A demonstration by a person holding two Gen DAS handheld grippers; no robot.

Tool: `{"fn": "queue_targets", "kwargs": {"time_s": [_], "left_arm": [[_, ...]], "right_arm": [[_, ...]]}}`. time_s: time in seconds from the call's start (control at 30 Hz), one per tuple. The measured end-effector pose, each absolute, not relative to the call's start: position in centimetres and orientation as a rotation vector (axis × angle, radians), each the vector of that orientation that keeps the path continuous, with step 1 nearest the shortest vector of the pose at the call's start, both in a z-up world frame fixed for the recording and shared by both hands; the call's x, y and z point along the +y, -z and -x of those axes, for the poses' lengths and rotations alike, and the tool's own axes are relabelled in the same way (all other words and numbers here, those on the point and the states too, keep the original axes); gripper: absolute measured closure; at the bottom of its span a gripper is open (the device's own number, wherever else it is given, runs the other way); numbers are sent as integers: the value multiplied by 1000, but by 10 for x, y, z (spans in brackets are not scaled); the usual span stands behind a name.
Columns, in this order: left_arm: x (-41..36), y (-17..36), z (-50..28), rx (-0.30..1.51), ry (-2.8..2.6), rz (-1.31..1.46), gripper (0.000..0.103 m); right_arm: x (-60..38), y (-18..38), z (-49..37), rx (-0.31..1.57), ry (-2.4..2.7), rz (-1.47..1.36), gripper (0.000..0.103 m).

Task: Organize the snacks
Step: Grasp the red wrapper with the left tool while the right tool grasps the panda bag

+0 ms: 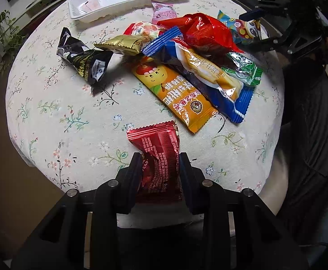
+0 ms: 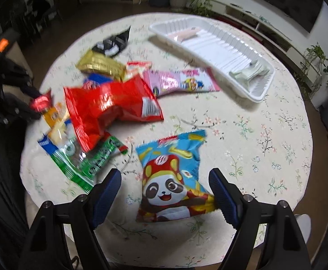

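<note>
My left gripper (image 1: 159, 164): black moulded frame, two flat black fingers (image 1: 133, 175), four round silver screw heads across the knuckles. My right gripper (image 2: 165, 184): same black frame, silver screws, fingers faced with ribbed dark-blue pads (image 2: 223, 195). Its housing, seen from the left wrist camera, carries a small green light. Clothing: dark ribbed garment (image 1: 310, 117).

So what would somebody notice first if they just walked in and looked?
Probably the bright heap of snack packets in the middle of the flowery tablecloth, with a shiny red bag on top. Next, the panda packet lying between the open right claw, and the dark red packet pinched in the left claw.
</note>
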State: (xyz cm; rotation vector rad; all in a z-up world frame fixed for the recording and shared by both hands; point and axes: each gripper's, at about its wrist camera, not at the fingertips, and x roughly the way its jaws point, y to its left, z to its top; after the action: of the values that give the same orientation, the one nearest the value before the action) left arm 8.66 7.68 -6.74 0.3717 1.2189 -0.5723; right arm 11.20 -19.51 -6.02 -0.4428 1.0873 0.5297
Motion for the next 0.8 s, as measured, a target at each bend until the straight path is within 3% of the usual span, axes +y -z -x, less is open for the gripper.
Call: {"fn": "queue_targets", "kwargs": {"time_s": [0.53,0.8], "left_arm": [[79,69,-85,1214,567,-352,72],[81,67,-85,1203,564,-336,72]], "right_arm": [[-204,73,-114,1132,-539,438,52],[-212,68,-109,1106,-517,393,59]]}}
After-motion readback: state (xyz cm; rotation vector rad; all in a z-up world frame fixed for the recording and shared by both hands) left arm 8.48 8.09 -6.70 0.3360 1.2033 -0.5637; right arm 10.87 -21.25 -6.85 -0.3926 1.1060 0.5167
